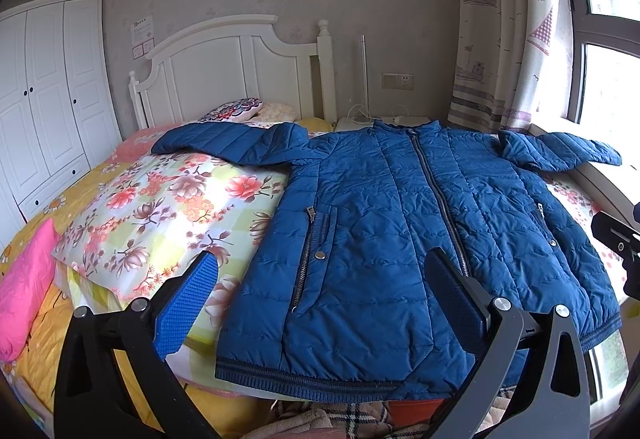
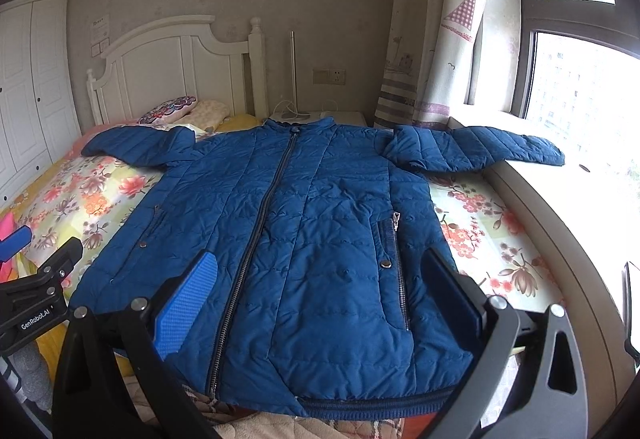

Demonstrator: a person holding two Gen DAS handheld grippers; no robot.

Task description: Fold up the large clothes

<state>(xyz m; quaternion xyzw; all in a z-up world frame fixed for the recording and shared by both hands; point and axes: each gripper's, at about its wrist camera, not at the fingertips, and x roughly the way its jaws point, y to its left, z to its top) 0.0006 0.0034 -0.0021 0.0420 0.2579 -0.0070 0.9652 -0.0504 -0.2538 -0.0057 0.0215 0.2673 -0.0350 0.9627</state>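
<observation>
Nearest us in the left wrist view, our left gripper (image 1: pixel 320 295) holds its 2 fingers spread wide with nothing between them, hanging over the hem of the blue jacket (image 1: pixel 400 239); its blue ribbed pad (image 1: pixel 188 307) sits over the flowered quilt (image 1: pixel 168 207) and the dark one over the jacket front. Our right gripper (image 2: pixel 328 291) is just as wide apart and grips nothing, poised over the lower right half of the jacket (image 2: pixel 304 239). We see the jacket lying flat and face up on the bed (image 1: pixel 44 323), zipped closed, collar toward the white headboard (image 1: pixel 224 67), hem at the near edge. Its 2 sleeves stretch outward: one sleeve (image 1: pixel 228 141) rests across the quilt, the other sleeve (image 2: pixel 480 151) reaches onto the windowsill (image 2: pixel 560 223). Each front pocket has a zipper and a snap; we cannot tell whether anything is inside. Beside the jacket a pink pillow (image 1: pixel 24 295) lies at the bed's left edge, and 2 small cushions (image 1: pixel 236 109) sit by the headboard. A white wardrobe (image 1: pixel 44 99) stands to the left, its doors closed. A patterned curtain (image 2: pixel 432 39) hangs beside the window (image 2: pixel 576 39). Below the hem, plaid fabric (image 1: pixel 352 419) shows at the foot of the bed. In the right wrist view the left gripper's body (image 2: pixel 36 303) juts in at the left.
</observation>
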